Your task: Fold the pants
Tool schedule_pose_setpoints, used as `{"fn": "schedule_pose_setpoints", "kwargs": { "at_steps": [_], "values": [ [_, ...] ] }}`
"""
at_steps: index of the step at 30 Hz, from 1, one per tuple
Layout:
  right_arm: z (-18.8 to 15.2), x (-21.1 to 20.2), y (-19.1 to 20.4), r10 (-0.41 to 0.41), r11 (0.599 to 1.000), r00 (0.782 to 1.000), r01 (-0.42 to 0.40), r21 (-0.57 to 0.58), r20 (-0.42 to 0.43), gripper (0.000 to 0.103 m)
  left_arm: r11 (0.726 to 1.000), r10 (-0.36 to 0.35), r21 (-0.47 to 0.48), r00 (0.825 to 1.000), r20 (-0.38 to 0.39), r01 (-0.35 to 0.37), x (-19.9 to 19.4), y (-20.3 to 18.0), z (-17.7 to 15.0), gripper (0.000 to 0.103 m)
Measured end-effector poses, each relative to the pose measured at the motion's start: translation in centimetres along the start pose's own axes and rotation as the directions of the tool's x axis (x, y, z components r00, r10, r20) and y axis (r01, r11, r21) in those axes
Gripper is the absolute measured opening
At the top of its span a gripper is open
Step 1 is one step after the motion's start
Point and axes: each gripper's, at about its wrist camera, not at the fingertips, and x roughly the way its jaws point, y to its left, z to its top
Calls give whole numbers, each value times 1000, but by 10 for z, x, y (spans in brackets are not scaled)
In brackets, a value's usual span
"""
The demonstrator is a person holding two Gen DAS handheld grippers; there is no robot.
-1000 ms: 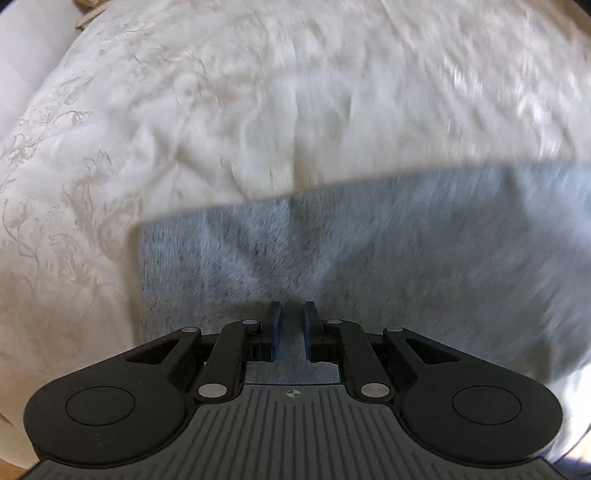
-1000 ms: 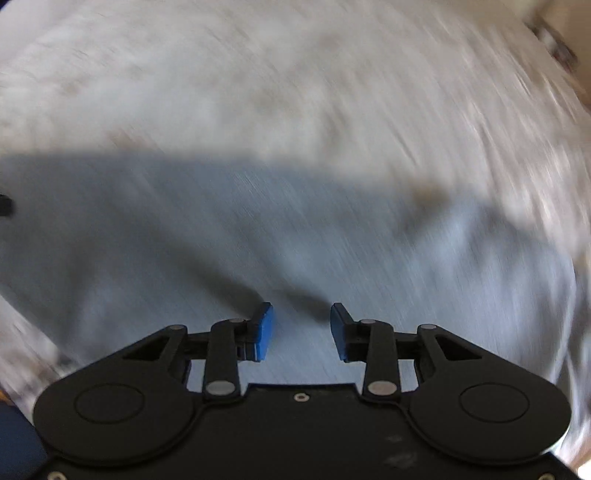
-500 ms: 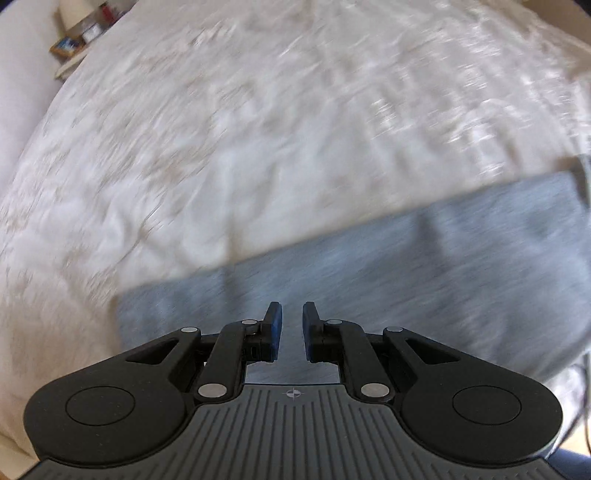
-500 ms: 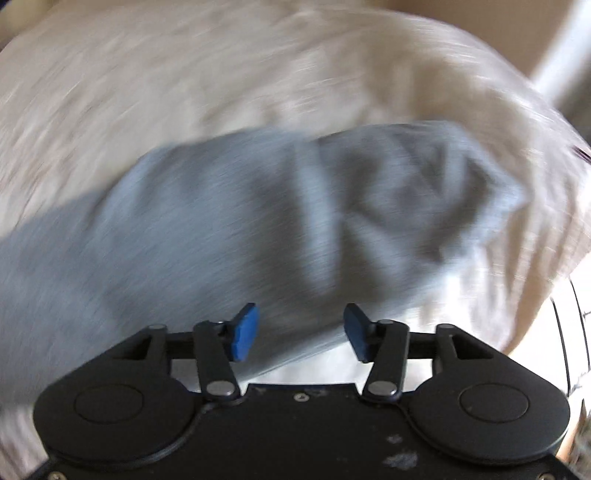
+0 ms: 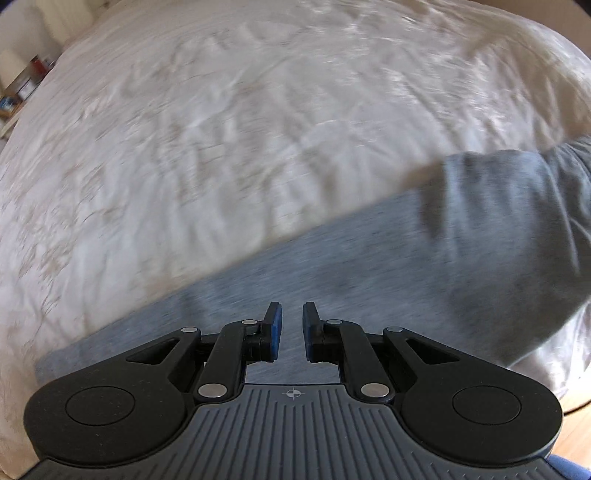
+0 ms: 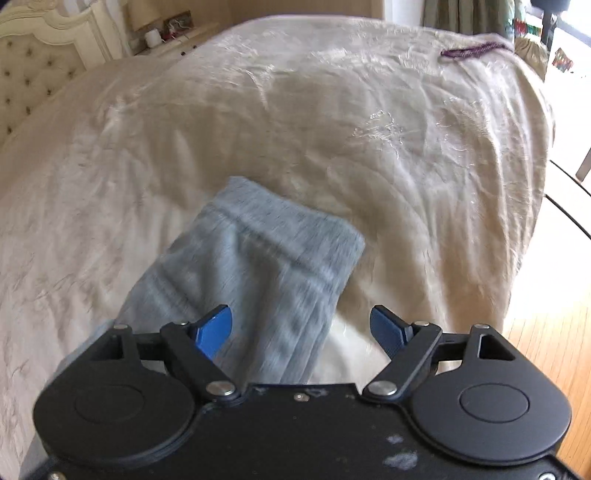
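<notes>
Grey pants lie flat across the cream bedspread, running from lower left to a bunched end at the right. My left gripper hovers above them, shut with only a narrow slit between its blue pads and nothing held. In the right wrist view the pants show as a narrow folded strip with a banded end pointing away. My right gripper hangs above that strip near the bed's edge. Its jaws are opening wide and the pads press on nothing.
The bedspread fills most of the right wrist view. A tufted headboard and a nightstand stand at the far left. A purple item lies at the far corner. Wooden floor lies past the bed's right edge.
The right gripper's jaws have spread from a narrow gap to wide, and it has rolled and swung over the pants' banded end. The left gripper stayed shut and slid along the pants.
</notes>
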Motion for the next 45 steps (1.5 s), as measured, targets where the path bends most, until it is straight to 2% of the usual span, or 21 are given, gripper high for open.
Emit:
{"fn": "schedule_pose_setpoints", "kwargs": {
  "at_steps": [2,5,7,8,11,12,13,16,18,19,20,22,25,28,31,33,36,39,41,43,45],
  "values": [
    [10,17,-1,49,998,998,-50,-30,-42,18,1000,2,15,1000,-5,-2,1,-13,5,12],
    [15,-1,15,53,981,999,-50,-190,8,16,1000,0,30,1000,-13,1,4,-29,14,12],
    [10,-15,14,42,972,998,-30,-234,45,16,999,-4,40,1000,-11,5,5,-40,22,12],
    [7,-8,10,11,971,999,-2,-238,37,16,999,-8,44,1000,-11,8,6,-44,25,12],
    [-6,27,-2,-84,973,993,64,-223,-80,17,998,-22,63,1000,-10,23,13,-59,39,12],
    [-6,28,0,-94,967,993,72,-243,-78,18,997,-28,72,1000,-10,28,16,-65,44,12],
    [-3,23,3,-92,962,994,74,-263,-57,21,997,-33,76,999,-9,34,17,-69,48,12],
    [7,-8,18,-69,936,996,86,-342,61,43,995,-80,61,997,-4,80,21,-80,60,12],
    [15,-30,28,-5,914,989,64,-400,145,49,990,-125,59,992,-4,125,25,-87,66,12],
    [19,-39,35,49,901,984,30,-433,171,56,987,-144,66,990,-5,144,29,-92,68,12],
    [22,-46,45,119,880,977,-22,-475,174,67,984,-159,75,987,-6,159,32,-97,69,12],
    [25,-51,65,242,821,960,-124,-557,143,78,979,-181,89,983,-29,183,46,-109,68,12],
    [27,-37,106,388,691,922,-303,-656,-17,83,982,-162,87,983,-92,170,74,-119,58,12],
    [15,-13,147,436,579,881,-432,-692,-185,85,983,-153,88,984,-93,161,85,-122,53,12],
    [8,13,184,451,491,844,-507,-708,-291,86,984,-167,49,981,-97,172,84,-117,54,12],
    [1,31,203,442,443,820,-552,-706,-364,86,983,-176,36,980,-93,180,82,-113,53,12],
    [-6,66,232,387,382,785,-615,-690,-484,84,983,-169,61,982,-89,175,78,-113,52,12],
    [-13,89,249,321,366,757,-654,-662,-569,68,982,-155,98,984,-83,163,75,-117,49,12],
    [-20,101,254,292,376,741,-670,-640,-605,52,981,-149,114,986,-79,157,75,-121,50,12],
    [-24,111,257,270,391,714,-694,-604,-645,38,980,-150,122,986,-76,158,72,-123,51,12],
    [-26,112,255,264,385,712,-697,-605,-651,27,977,-155,137,986,-65,163,67,-123,52,12]
  ]
}}
